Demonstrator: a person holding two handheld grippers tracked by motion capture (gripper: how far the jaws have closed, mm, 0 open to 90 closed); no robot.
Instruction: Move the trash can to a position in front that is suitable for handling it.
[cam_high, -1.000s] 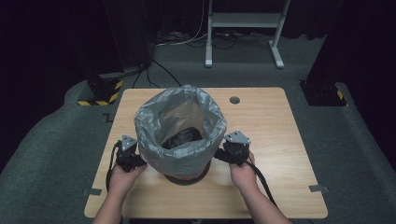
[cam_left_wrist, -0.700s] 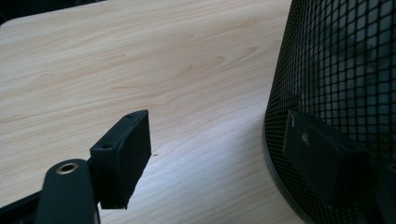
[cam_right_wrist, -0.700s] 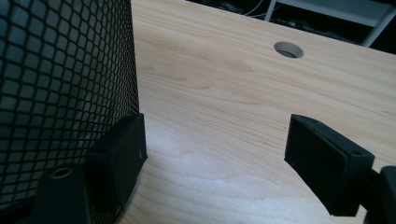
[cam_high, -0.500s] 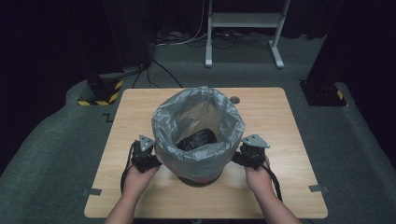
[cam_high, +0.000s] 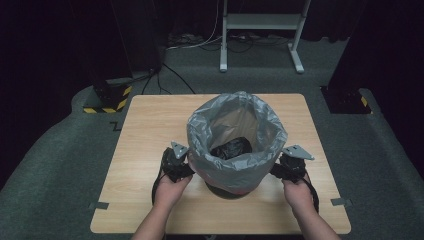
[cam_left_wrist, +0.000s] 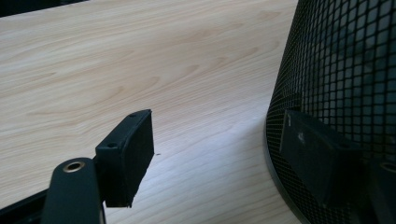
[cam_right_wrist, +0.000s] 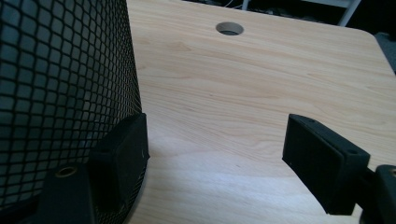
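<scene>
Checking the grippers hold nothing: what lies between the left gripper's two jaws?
Bare wooden table, as the left gripper view shows: the left gripper stands open, one jaw against the mesh bin.

The table (cam_high: 150, 130) is lit brightly and evenly from overhead in the high view, while everything around the table is left in deep darkness, with only grey floor near its edges made out. The liner (cam_high: 235, 137) on the bin (cam_left_wrist: 345, 70) is given a soft sheen, and a small dark shadow is cast at the bin's foot. The high view is soft, with fine detail lost. In both gripper views the wood grain beside the bin is rendered sharply, a pale shadow is thrown on the table beside the mesh, and the near jaws are slightly blurred and underexposed. Mild glare is seen on the far tabletop.
</scene>
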